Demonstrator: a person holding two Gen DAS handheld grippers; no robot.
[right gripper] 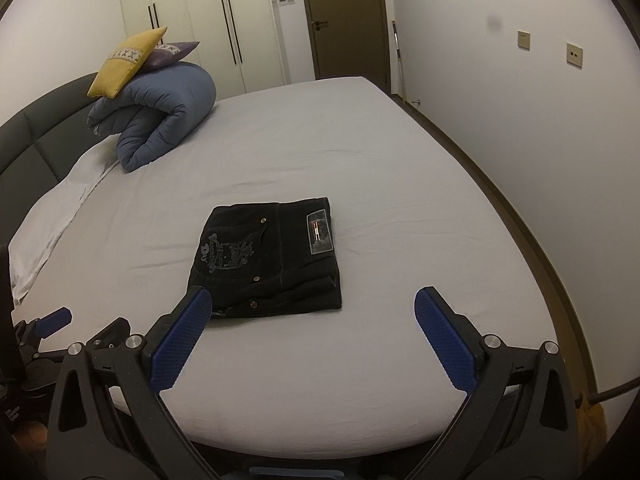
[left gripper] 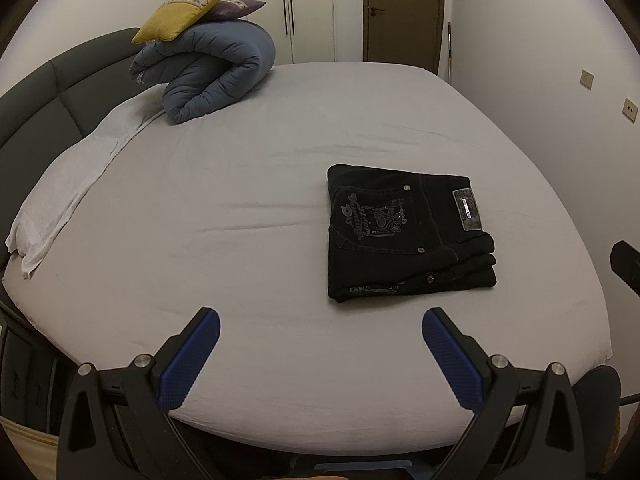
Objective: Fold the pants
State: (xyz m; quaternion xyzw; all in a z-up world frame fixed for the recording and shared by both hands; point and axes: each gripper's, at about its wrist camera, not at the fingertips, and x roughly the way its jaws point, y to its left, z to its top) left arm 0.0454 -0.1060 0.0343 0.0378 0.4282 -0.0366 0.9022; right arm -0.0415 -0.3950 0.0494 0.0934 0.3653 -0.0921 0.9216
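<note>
Both hand-held grippers (left gripper: pixel 320 326) (right gripper: pixel 313 306) spread, ribbed blue pads; black denim pants (right gripper: pixel 268 258) folded square.

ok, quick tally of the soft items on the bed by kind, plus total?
Folded black jeans: 1
Rolled blue duvet: 1
Cushions: 2, yellow cushion and purple cushion, both on top of the duvet
White pillow: 1
Total: 5
Both grippers, left gripper and right gripper, are open and hold nothing.
</note>
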